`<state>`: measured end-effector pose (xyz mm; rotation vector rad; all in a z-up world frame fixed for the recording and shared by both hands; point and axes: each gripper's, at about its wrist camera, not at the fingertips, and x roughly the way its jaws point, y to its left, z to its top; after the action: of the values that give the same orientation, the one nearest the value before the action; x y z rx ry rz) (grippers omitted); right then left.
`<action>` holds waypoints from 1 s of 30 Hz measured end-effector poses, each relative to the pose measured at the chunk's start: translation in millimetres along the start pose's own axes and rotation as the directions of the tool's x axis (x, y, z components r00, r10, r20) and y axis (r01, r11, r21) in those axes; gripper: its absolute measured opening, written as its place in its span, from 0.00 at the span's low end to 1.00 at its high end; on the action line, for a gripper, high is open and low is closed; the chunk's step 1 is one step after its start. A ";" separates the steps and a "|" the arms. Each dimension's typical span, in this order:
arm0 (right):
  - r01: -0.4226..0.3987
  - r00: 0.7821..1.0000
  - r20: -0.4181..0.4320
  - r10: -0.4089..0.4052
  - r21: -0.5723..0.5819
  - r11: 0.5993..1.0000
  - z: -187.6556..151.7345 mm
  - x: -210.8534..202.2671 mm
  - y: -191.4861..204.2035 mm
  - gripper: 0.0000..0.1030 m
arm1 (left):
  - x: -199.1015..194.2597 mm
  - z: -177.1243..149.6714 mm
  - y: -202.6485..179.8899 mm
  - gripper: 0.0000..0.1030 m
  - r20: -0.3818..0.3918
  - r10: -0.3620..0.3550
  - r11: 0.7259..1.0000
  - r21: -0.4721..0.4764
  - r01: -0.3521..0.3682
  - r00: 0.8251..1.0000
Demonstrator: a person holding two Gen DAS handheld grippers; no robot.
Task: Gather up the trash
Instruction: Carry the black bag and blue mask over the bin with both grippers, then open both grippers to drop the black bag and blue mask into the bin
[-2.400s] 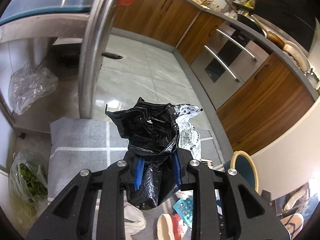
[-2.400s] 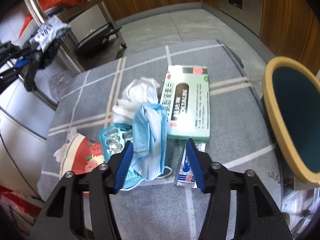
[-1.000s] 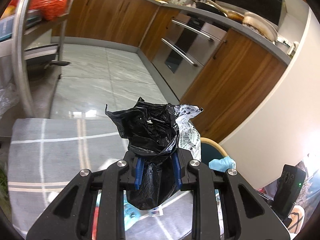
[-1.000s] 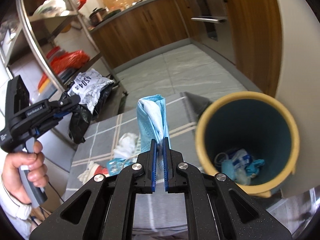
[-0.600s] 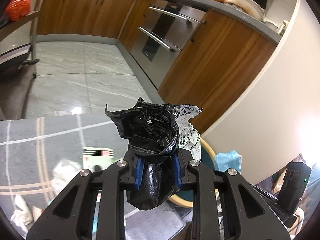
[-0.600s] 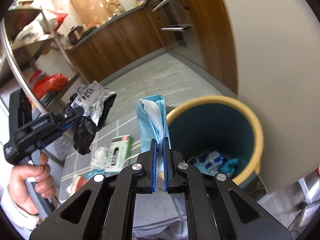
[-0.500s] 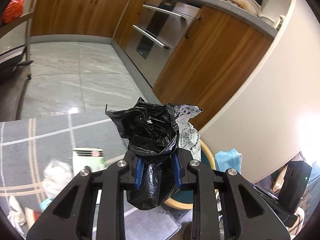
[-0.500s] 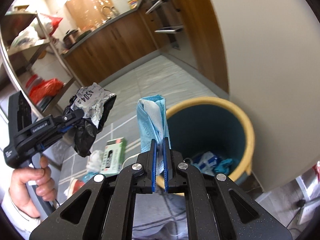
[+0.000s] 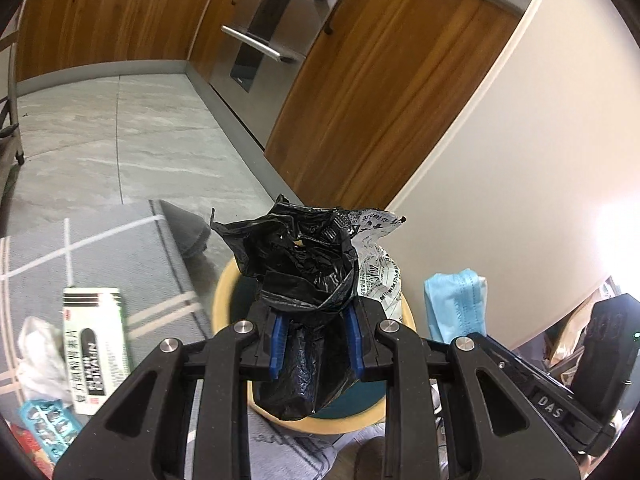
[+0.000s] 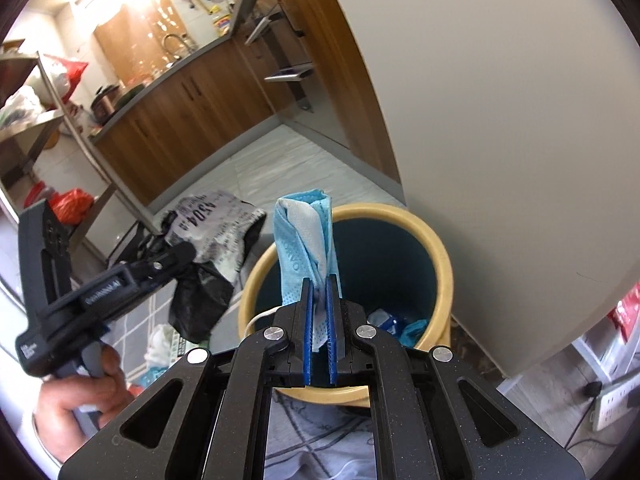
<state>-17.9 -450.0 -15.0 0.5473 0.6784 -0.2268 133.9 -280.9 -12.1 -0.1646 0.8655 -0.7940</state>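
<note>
Drop step: left gripper (image 9: 316,340) fingers clamp a crumpled black plastic bag (image 9: 300,264), right gripper (image 10: 319,320) fingers clamp a blue face mask (image 10: 306,240), both above the yellow-rimmed teal bin (image 10: 436,248) at frame centre; next, both must let go.

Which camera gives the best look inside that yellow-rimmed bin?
The right wrist view: the bin opens toward it, showing its teal inside and blue and white scraps at the bottom, behind the blue face mask. In the left wrist view the black plastic bag hides all but the bin's rim.

Both tools look alike: the left tool (image 9: 316,344) and right tool (image 10: 319,336) show matte black frames, silver screws, ribbed blue pads (image 10: 307,332).
</note>
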 end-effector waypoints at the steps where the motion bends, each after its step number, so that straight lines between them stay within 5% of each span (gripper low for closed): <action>1: 0.003 1.000 -0.001 -0.003 0.005 1.000 -0.1 0.6 -1.0 0.07 | 5.7 -1.1 -1.3 0.23 -0.007 0.001 1.000 0.001 -0.001 1.000; 10: 0.024 1.000 -0.016 -0.023 0.029 0.999 -2.7 6.1 -10.2 0.07 | 50.6 -9.4 1.4 0.25 -0.091 0.039 0.999 0.009 -0.039 0.995; 16: 0.039 0.998 -0.040 -0.037 0.037 0.999 -3.7 13.7 -12.7 0.07 | 63.8 -14.4 7.0 0.44 -0.143 0.024 1.000 -0.011 -0.026 0.989; 20: 0.045 0.998 -0.055 -0.043 0.034 0.998 -2.9 20.9 -7.9 0.07 | 53.6 -13.0 8.6 0.65 -0.126 0.002 1.000 -0.019 -0.004 0.992; 30: 0.046 0.996 -0.083 -0.046 -0.004 0.999 1.6 40.8 -1.7 0.07 | 11.6 -1.3 23.4 0.66 -0.050 -0.005 0.999 -0.044 0.002 0.999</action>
<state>13.4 -453.3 -41.0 0.5417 0.7721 -0.2472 150.5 -272.0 -30.3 -0.1857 0.9306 -0.7854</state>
